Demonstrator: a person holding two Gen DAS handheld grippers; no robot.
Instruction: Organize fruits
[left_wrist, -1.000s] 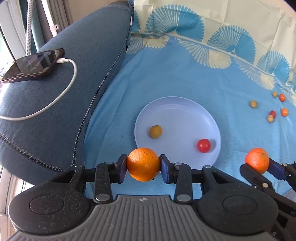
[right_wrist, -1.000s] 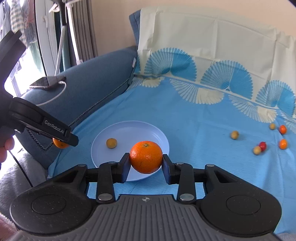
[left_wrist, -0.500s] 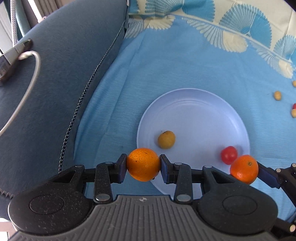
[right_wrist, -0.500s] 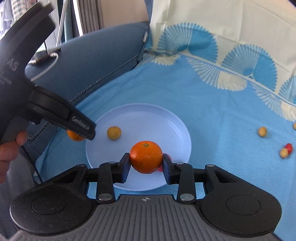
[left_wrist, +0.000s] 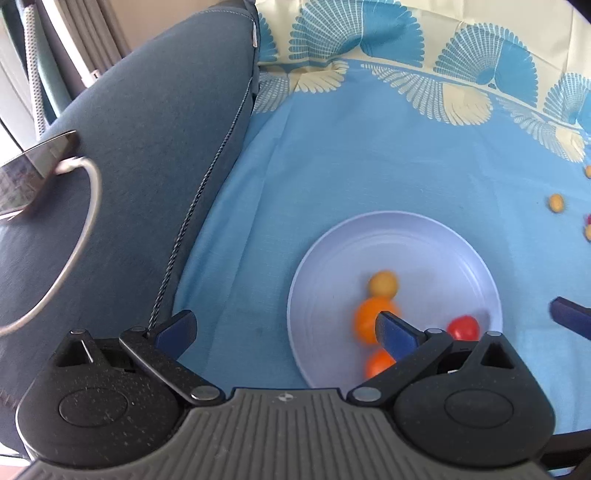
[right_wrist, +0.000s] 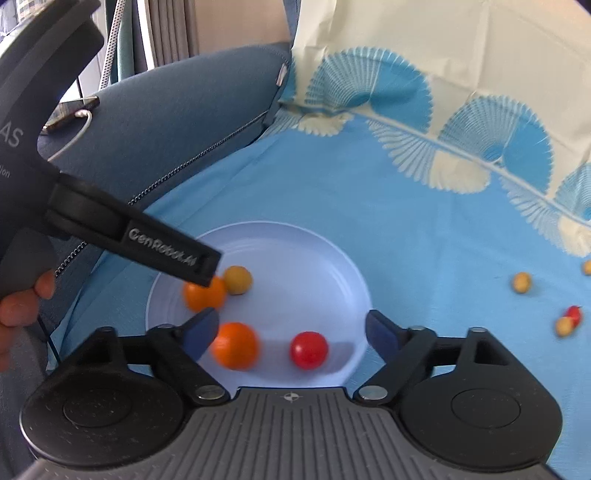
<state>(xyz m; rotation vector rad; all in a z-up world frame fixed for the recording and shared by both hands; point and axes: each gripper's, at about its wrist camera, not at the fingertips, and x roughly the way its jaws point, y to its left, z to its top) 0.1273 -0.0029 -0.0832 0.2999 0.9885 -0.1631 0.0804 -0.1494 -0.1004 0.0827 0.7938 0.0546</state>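
A pale blue plate (left_wrist: 436, 229) (right_wrist: 295, 236) lies on the blue cloth. In it are two oranges (left_wrist: 369, 319) (left_wrist: 376, 363), a small yellow fruit (left_wrist: 383, 283) and a red tomato (left_wrist: 463, 326). In the right wrist view the oranges (right_wrist: 204, 294) (right_wrist: 235, 345), the yellow fruit (right_wrist: 238, 280) and the tomato (right_wrist: 308, 349) show too. My left gripper (left_wrist: 284, 328) is open and empty, over the plate's left edge. My right gripper (right_wrist: 291, 330) is open and empty above the plate's near side. Both oranges look blurred.
A dark blue sofa arm (left_wrist: 140, 155) rises at the left, with a phone (left_wrist: 33, 170) and white cable (left_wrist: 88, 206) on it. Several small loose fruits (right_wrist: 521, 282) (right_wrist: 569, 319) lie on the cloth (right_wrist: 424, 236) at the right. The patterned backrest cover (right_wrist: 461, 74) stands behind.
Both grippers have opened and let go of their oranges, which now lie in the plate. The left gripper has shifted left, off the plate's centre.
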